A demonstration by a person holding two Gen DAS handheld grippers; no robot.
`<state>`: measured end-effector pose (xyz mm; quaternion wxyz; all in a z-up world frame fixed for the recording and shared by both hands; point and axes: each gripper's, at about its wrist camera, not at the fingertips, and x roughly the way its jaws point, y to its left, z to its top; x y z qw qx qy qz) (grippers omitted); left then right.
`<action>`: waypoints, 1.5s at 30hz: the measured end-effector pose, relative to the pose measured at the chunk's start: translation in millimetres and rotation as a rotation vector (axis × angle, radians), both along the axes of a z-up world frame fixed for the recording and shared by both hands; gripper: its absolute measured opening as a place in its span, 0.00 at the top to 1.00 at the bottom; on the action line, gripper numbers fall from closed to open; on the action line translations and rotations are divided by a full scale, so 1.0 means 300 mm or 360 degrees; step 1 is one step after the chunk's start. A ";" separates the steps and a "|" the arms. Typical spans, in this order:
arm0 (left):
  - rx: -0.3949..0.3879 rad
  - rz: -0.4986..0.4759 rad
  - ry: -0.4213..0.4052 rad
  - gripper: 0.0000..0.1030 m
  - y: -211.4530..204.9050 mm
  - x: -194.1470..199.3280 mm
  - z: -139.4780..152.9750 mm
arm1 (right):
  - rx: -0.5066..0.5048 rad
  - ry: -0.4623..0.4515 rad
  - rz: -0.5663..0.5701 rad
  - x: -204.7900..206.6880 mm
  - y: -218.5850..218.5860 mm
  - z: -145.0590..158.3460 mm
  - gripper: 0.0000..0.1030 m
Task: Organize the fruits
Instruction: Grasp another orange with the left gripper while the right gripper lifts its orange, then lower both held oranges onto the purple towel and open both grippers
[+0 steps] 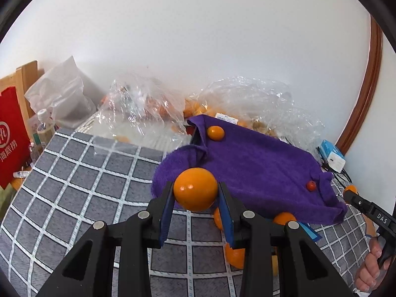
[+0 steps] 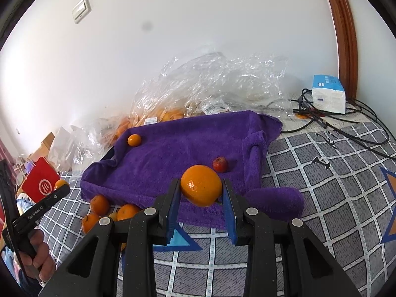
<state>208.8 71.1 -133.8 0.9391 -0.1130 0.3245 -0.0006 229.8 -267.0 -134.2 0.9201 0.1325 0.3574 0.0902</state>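
Both claws, my left gripper (image 1: pixel 195 193) and right gripper (image 2: pixel 201 190), each pinch 1 orange above the purple towel (image 2: pixel 178 148), and I fear round fruit could slip and roll away.

One orange (image 1: pixel 195 189) and another orange (image 2: pixel 201 185) sit clamped above the purple towel (image 2: pixel 178 146), which bears a small orange (image 2: pixel 134 140) far left and a red fruit (image 2: pixel 220 164) near right

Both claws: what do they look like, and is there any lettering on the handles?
The left claw and the right claw match: black, speckled triangular frames with cut-outs, round silver studs and blue pads. The right handle reads "DAS", the left "GenRoboAI". No sleeves or cables are visible.
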 end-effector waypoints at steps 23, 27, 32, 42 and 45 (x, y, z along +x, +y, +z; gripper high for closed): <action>-0.0073 -0.0060 -0.0004 0.68 -0.038 0.180 0.186 | -0.0108 -0.0014 -0.0011 0.215 -0.021 0.126 0.68; -0.0087 -0.0082 0.0031 0.68 -0.084 0.238 0.134 | -0.0095 0.0075 0.0011 0.242 -0.008 0.043 0.68; -0.0051 -0.0101 0.0103 0.68 -0.121 0.278 0.032 | -0.0116 0.0214 0.0090 0.246 0.010 -0.040 0.68; -0.0020 -0.0126 0.0259 0.68 -0.123 0.322 -0.090 | -0.0185 0.0357 0.0147 0.257 0.048 -0.126 0.68; 0.0010 -0.0135 0.0269 0.68 -0.135 0.324 -0.102 | -0.0203 0.0349 0.0174 0.256 0.062 -0.124 0.68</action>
